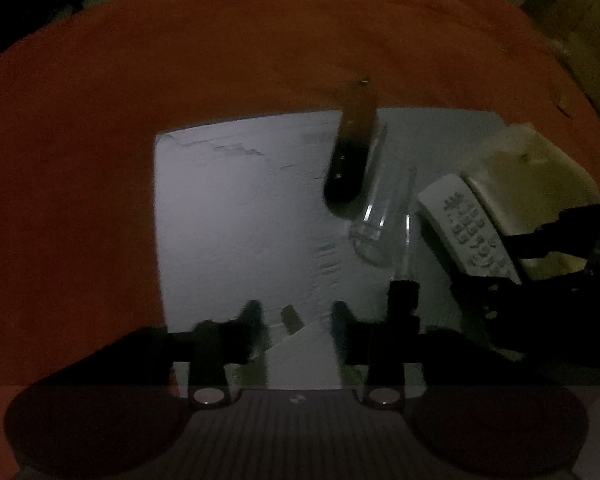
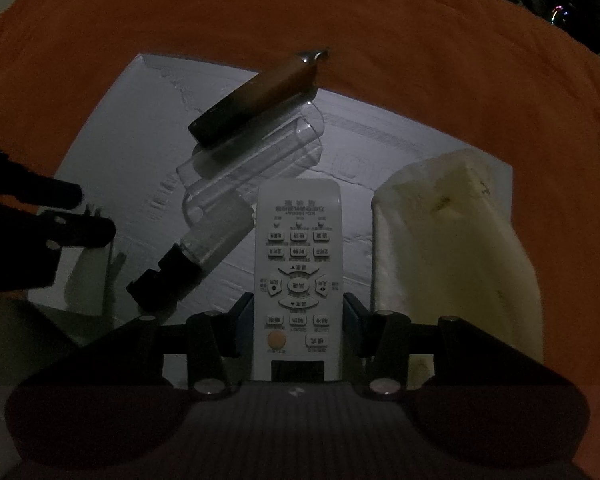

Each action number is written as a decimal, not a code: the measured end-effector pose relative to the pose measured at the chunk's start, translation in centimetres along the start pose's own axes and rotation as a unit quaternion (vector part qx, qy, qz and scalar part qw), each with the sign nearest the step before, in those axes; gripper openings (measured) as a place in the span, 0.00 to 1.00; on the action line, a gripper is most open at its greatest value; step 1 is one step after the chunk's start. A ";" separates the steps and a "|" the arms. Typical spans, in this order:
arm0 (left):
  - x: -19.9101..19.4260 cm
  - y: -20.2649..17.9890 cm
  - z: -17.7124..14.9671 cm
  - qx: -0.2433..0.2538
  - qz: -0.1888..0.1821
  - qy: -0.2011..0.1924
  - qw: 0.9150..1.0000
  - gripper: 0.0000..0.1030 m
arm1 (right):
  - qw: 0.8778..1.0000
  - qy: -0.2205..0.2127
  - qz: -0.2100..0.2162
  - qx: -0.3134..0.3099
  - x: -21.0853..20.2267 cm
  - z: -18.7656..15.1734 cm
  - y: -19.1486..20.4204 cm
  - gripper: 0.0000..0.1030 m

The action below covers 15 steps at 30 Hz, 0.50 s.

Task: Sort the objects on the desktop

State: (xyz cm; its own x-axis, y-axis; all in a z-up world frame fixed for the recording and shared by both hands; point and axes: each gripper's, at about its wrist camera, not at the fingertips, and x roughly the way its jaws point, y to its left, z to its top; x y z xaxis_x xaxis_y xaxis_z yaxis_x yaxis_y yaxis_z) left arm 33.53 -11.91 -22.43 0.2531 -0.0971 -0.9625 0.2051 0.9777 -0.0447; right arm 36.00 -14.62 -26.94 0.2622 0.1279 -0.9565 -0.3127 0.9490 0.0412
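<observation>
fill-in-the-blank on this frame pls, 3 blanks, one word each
1. The right gripper has its fingers on either side of the white ____.
2. The white board lies on an ____ cloth.
3. The left gripper is ____, holding nothing.

Missing words: remote; orange; open

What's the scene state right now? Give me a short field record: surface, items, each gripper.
surface: white board on orange cloth
items: remote, clear tube, dark brown stick, clear bottle with black cap, cream packet
right gripper: fingers on both sides of the remote, apparently shut on it
left gripper: open over the board, holding nothing
lighting: dim
</observation>
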 end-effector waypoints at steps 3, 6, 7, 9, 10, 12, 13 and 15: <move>-0.4 -0.2 -0.2 0.005 0.004 -0.002 1.000 0.62 | 1.000 0.001 0.001 0.000 0.1 0.2 0.0 0.48; -0.7 0.2 0.0 -0.014 0.004 -0.003 1.000 0.76 | 1.000 0.001 0.002 0.000 0.1 0.3 0.0 0.48; -0.7 0.3 0.1 -0.015 0.003 0.000 1.000 0.76 | 1.000 0.001 0.003 0.001 0.1 0.3 -0.1 0.48; -0.8 0.4 0.2 -0.017 0.006 0.003 1.000 0.76 | 1.000 0.000 0.004 0.004 0.0 0.3 -0.2 0.48; -1.1 0.5 0.1 -0.018 0.011 0.009 1.000 0.76 | 1.000 0.000 0.005 0.005 0.0 0.3 -0.2 0.48; -1.2 0.3 -0.2 -0.016 0.020 0.026 0.999 0.76 | 1.000 -0.001 0.006 0.005 -0.1 0.3 -0.1 0.48; -1.2 0.1 -0.4 -0.013 0.026 0.035 0.999 0.77 | 1.000 -0.001 0.006 0.004 -0.1 0.3 -0.1 0.48; -1.4 -0.1 -0.7 -0.023 0.030 0.052 0.998 0.80 | 1.000 -0.001 0.008 0.004 -0.1 0.3 -0.1 0.48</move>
State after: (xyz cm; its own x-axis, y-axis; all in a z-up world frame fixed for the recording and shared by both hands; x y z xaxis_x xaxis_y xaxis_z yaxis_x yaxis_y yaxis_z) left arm 32.45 -11.76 -21.27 0.1637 -0.0209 -0.9863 0.1475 0.9891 0.0035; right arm 36.30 -14.64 -26.72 0.2583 0.1440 -0.9553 -0.3099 0.9489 0.0593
